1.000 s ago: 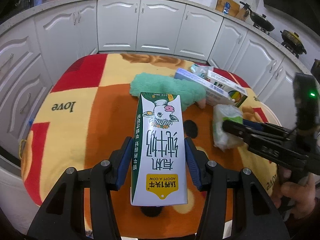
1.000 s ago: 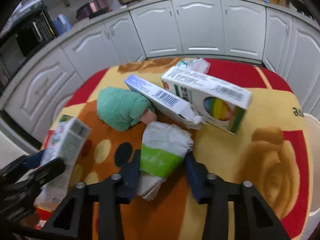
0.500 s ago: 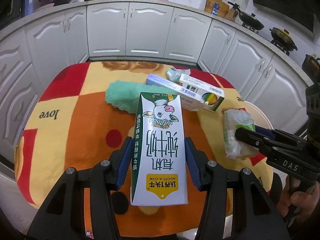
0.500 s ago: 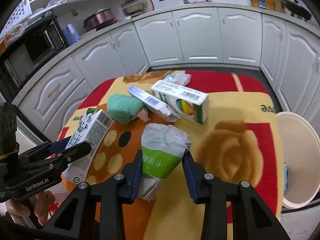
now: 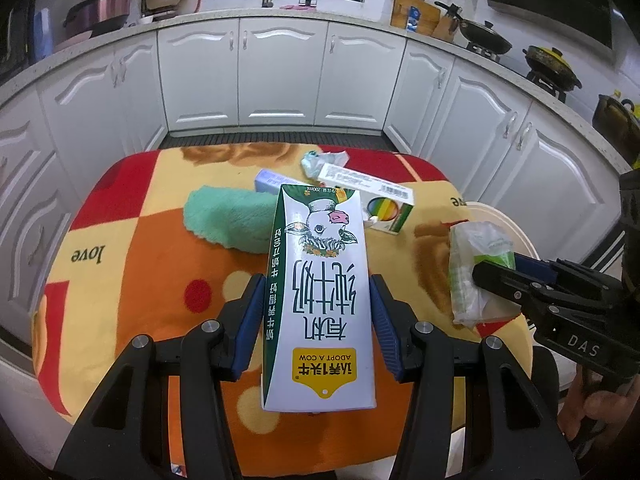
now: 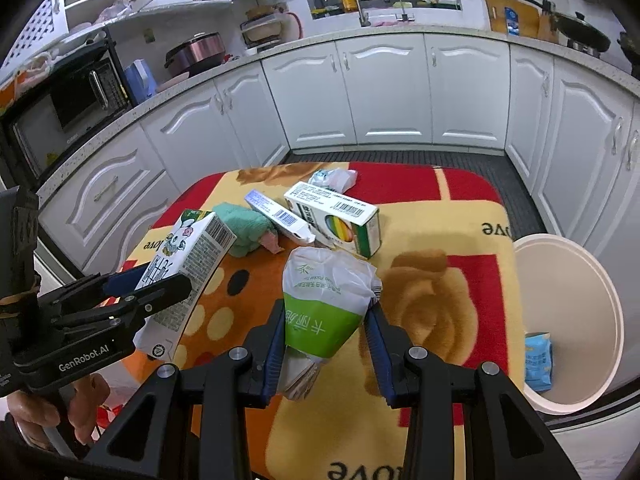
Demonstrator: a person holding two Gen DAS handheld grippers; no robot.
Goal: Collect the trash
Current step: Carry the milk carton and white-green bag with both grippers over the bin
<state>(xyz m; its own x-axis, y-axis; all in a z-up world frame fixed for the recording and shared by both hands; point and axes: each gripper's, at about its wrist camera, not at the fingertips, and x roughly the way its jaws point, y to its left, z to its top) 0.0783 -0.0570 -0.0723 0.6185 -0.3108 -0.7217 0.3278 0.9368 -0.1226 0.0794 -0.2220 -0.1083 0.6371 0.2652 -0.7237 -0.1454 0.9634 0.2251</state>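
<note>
My left gripper (image 5: 318,316) is shut on a white and green milk carton (image 5: 320,292) and holds it above the table; the carton also shows in the right wrist view (image 6: 188,256). My right gripper (image 6: 326,328) is shut on a white and green tissue pack (image 6: 324,304), held above the blanket; the pack also shows in the left wrist view (image 5: 476,268). On the table lie a white box with a rainbow mark (image 6: 334,218), a blue and white box (image 6: 278,216) and a crumpled wrapper (image 6: 334,178). A white bin (image 6: 600,280) stands at the table's right side.
A colourful blanket (image 6: 440,312) covers the table. A green cloth (image 5: 228,216) lies left of the boxes. A blue packet (image 6: 538,358) lies in the bin. White kitchen cabinets (image 5: 280,72) curve around behind the table.
Both grippers have risen and pulled back from the table with their loads. The bin at the right has come into full view.
</note>
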